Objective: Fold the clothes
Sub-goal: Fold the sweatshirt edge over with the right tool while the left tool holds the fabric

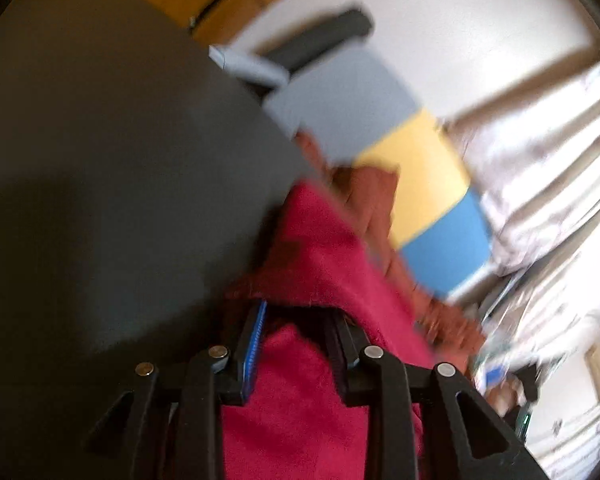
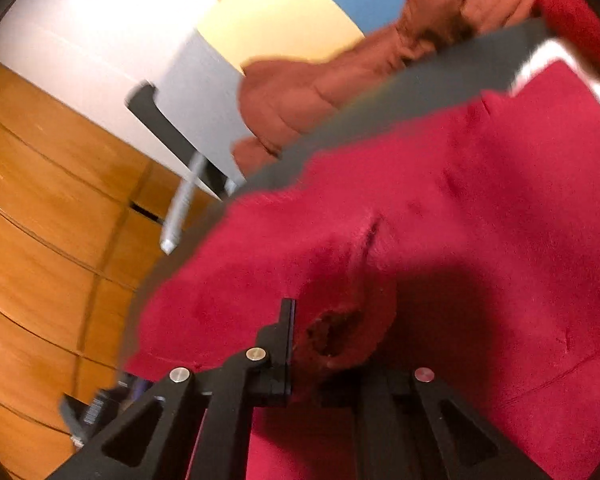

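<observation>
Over the grey table [image 1: 100, 160], both grippers, left gripper [image 1: 296, 344], right gripper [image 2: 328, 344], clamping red garment [image 2: 480, 220]

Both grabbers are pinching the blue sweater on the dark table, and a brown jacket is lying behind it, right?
Nearly. The sweater is red, not blue; the right wrist view shows it clearly. The rest holds: the left gripper and right gripper both pinch it on the dark table, and the brown jacket lies behind it.

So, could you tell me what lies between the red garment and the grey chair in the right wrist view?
In the right wrist view, a strip of dark table and then a brown garment lie between the red garment and the grey chair.
</observation>
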### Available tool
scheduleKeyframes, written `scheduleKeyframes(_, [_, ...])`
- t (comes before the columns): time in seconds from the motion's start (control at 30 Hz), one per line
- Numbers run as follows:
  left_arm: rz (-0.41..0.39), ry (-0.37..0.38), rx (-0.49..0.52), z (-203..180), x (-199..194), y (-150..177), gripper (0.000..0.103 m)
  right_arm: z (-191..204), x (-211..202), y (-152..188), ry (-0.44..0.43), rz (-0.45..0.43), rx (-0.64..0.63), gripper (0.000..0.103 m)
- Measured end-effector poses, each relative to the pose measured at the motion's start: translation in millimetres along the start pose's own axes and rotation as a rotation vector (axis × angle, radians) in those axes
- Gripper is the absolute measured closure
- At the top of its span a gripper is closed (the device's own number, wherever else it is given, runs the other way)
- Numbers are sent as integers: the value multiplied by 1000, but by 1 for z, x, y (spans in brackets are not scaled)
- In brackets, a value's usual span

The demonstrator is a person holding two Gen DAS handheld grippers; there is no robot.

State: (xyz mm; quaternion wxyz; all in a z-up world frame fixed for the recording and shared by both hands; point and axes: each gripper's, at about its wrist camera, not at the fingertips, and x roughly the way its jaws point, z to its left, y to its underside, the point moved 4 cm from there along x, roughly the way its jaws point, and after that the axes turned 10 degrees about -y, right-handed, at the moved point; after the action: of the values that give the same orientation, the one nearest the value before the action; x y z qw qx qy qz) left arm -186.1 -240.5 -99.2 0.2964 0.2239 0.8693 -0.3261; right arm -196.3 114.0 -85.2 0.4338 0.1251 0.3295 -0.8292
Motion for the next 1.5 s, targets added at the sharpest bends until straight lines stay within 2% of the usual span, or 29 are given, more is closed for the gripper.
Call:
scheduleKeyframes(0.1, [117, -6, 67, -4, -9, 17, 75, -2, 0, 2, -7, -23, -78, 99])
scheduleKeyframes(0.17, [75, 31, 101, -12, -30, 24, 75, -6, 1, 2, -25, -37, -87, 99])
scheduleKeyframes(0.23, [-23, 67, 154, -28, -50, 21, 75, -10, 0, 1, -44, -45, -70, 99])
scheduleKeyframes(0.3, [-75, 100, 204, -52, -53, 9, 74, -10, 0, 1, -43, -49, -77, 99])
scheduleKeyframes(0.4, [-87, 107, 280, -91, -31, -12, 74, -10, 4, 0, -48, -55, -80, 99])
scheduleKeyframes(0.5, [-61, -19, 365, -108, 11, -31, 74, -10, 4, 0, -59, -57, -76, 99])
scheduleKeyframes(0.57, [-49, -195, 379, -90, 36, -42, 74, -9, 3, 1, -58, -57, -79, 99])
scheduleKeyframes(0.6, [-57, -242, 386, -79, 39, -44, 75, -9, 4, 1, -57, -57, -80, 99])
scheduleKeyframes(0.63, [-67, -287, 393, -69, 40, -45, 79, -9, 5, 0, -57, -57, -81, 99])
scheduleKeyframes(0.67, [-76, -331, 399, -58, 41, -46, 88, -9, 5, 0, -58, -56, -83, 99])
scheduleKeyframes(0.7, [-85, -376, 406, -47, 42, -47, 73, -9, 6, 1, -59, -55, -85, 99])
scheduleKeyframes(0.73, [-91, -424, 369, -32, 36, -50, 69, -9, 6, 1, -59, -55, -86, 99])
scheduleKeyframes(0.83, [-50, -316, 176, -7, 25, -56, 69, -10, 6, 0, -65, -55, -84, 99])
scheduleKeyframes(0.9, [-87, -290, 140, -9, 15, -57, 73, -11, 6, 0, -67, -56, -82, 99])
scheduleKeyframes(0.97, [-143, -255, 203, -32, 8, -55, 73, -11, 6, 0, -68, -58, -82, 99])
scheduleKeyframes(1.03, [-159, -201, 297, -62, 8, -49, 73, -11, 6, 0, -70, -59, -81, 99])
scheduleKeyframes(1.1, [-137, -152, 374, -86, 19, -46, 72, -12, 6, 0, -75, -61, -80, 99])
scheduleKeyframes(1.17, [-99, -142, 453, -106, 35, -37, 72, -12, 5, 1, -79, -62, -78, 99])
scheduleKeyframes(1.2, [-72, -166, 479, -107, 45, -33, 72, -11, 6, 0, -76, -59, -77, 99])
scheduleKeyframes(1.27, [-23, -231, 471, -100, 61, -24, 72, -8, 6, -2, -59, -46, -86, 98])
scheduleKeyframes(1.3, [-22, -225, 449, -95, 60, -24, 80, -5, 6, -3, -47, -38, -99, 96])
scheduleKeyframes(1.37, [-20, -209, 405, -86, 59, -24, 81, 8, -2, -7, -30, -58, -159, 96])
scheduleKeyframes(1.43, [-21, -213, 405, -82, 60, -24, 82, 11, -6, -10, -29, -86, -160, 96])
scheduleKeyframes(1.5, [-24, -223, 410, -80, 60, -24, 82, -1, 7, -8, 6, -45, -121, 96])
